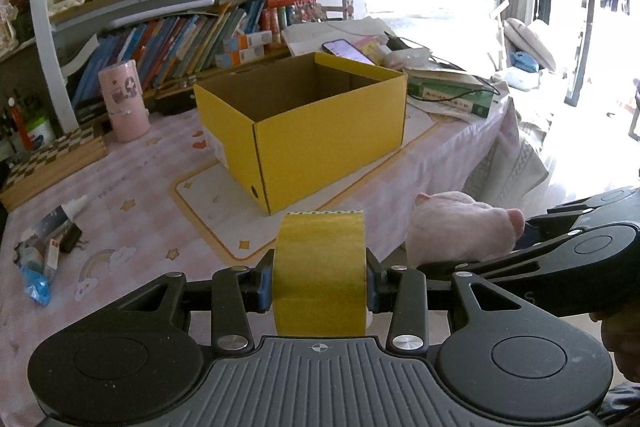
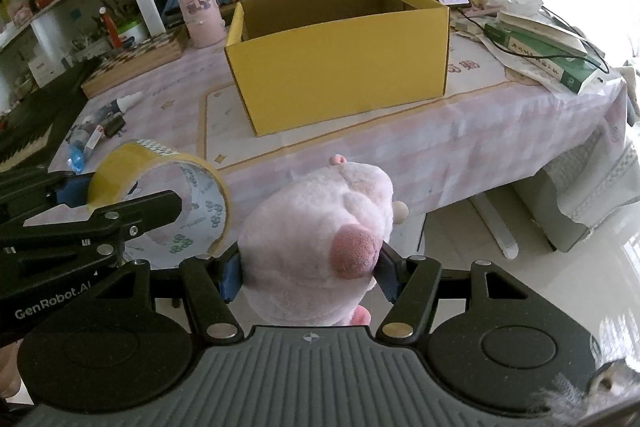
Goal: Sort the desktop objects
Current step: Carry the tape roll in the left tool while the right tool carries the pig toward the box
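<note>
My left gripper (image 1: 319, 281) is shut on a yellow tape roll (image 1: 319, 267), held upright above the table's front edge; the roll also shows in the right wrist view (image 2: 160, 195). My right gripper (image 2: 310, 267) is shut on a pink plush pig (image 2: 316, 239), held off the table's front edge; the pig also shows in the left wrist view (image 1: 460, 231), to the right of the tape. An open, empty yellow cardboard box (image 1: 304, 123) stands on the table ahead of both grippers (image 2: 340, 55).
Small bottles and a black clip (image 1: 48, 243) lie at the table's left. A pink cylinder (image 1: 124, 101), a checkered box (image 1: 52, 159), a phone (image 1: 348, 51), green books (image 1: 452, 95) and bookshelves (image 1: 160, 39) surround the box. The floor (image 2: 520, 287) lies right.
</note>
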Demonstrator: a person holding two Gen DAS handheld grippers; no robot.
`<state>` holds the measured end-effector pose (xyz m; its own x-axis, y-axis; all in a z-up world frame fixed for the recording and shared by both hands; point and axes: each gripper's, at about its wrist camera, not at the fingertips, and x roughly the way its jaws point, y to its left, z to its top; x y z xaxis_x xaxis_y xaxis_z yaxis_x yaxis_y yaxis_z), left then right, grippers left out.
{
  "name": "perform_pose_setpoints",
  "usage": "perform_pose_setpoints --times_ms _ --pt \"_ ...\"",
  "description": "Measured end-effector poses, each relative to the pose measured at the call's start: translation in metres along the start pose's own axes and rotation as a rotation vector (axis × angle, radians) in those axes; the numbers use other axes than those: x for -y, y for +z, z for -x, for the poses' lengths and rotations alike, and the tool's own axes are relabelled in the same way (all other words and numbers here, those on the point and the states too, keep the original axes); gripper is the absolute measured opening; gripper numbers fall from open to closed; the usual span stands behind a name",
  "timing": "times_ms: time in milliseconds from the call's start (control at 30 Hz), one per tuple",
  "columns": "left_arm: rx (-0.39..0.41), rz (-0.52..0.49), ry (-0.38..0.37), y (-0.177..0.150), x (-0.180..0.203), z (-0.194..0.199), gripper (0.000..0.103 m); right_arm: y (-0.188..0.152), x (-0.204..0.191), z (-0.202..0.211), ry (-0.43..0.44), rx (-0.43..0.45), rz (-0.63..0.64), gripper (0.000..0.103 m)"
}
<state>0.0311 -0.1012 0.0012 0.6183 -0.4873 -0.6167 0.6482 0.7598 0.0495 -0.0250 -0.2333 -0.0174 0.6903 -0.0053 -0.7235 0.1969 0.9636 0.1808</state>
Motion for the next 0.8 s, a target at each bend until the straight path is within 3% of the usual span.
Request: perform_pose_setpoints --times_ms 800 --pt "-0.015 -0.007 -0.002 0.014 0.013 -0.021 0.04 0.015 0.027 -0.01 0.009 -0.018 -0.014 0.061"
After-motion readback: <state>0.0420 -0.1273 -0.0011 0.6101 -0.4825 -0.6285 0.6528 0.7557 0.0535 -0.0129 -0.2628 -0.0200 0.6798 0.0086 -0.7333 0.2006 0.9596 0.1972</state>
